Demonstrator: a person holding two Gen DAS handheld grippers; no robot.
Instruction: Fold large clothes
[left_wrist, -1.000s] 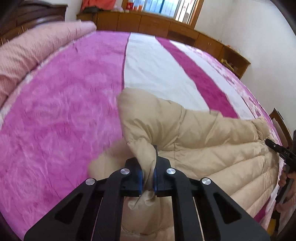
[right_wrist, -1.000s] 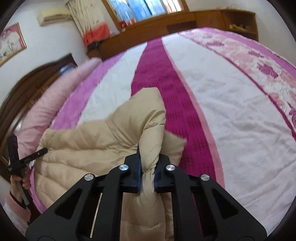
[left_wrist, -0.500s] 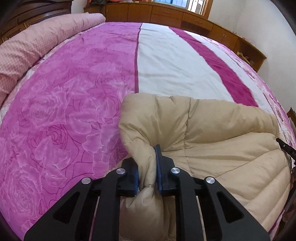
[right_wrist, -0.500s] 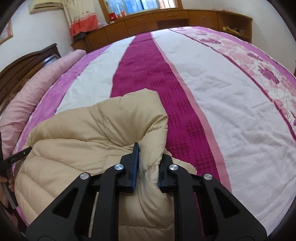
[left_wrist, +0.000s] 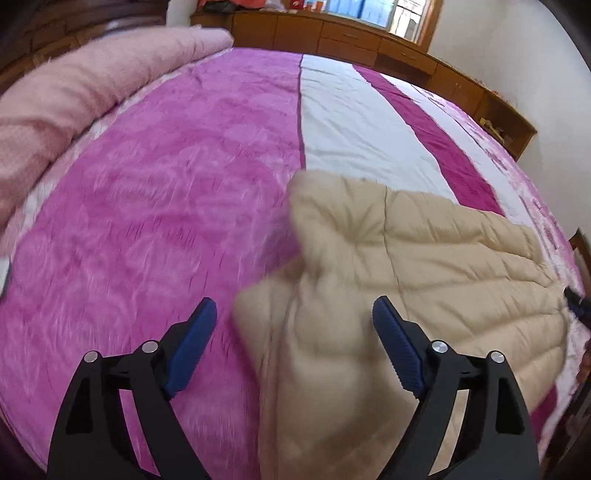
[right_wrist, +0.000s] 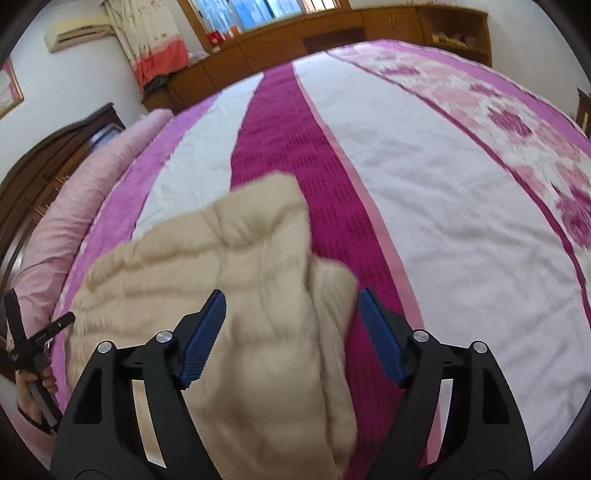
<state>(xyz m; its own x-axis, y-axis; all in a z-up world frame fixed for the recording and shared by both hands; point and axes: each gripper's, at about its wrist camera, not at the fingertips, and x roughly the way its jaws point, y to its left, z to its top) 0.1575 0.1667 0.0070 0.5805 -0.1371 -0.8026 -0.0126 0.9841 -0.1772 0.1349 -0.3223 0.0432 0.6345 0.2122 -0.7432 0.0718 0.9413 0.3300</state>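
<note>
A beige quilted down coat (left_wrist: 424, 266) lies folded over on the pink and white bed cover (left_wrist: 147, 206). My left gripper (left_wrist: 293, 314) hovers over the coat's left corner, its jaws opening wide; the fabric lies loose between the blue pads (left_wrist: 192, 343), untouched. In the right wrist view the same coat (right_wrist: 221, 266) rests under my right gripper (right_wrist: 291, 304), whose jaws are also opening, with the coat's right edge between the pads (right_wrist: 380, 339) but not pressed. The left gripper with a hand on it (right_wrist: 29, 354) shows at the far left of that view.
A rolled pink quilt (left_wrist: 74, 92) lies along the headboard side. Wooden cabinets (right_wrist: 332, 33) line the wall under the window beyond the bed. The striped cover (right_wrist: 443, 184) stretches flat ahead of the coat.
Both grippers, which were shut on pinches of the coat, have let go and spread wide. The coat's lifted corners have dropped onto the bed.
</note>
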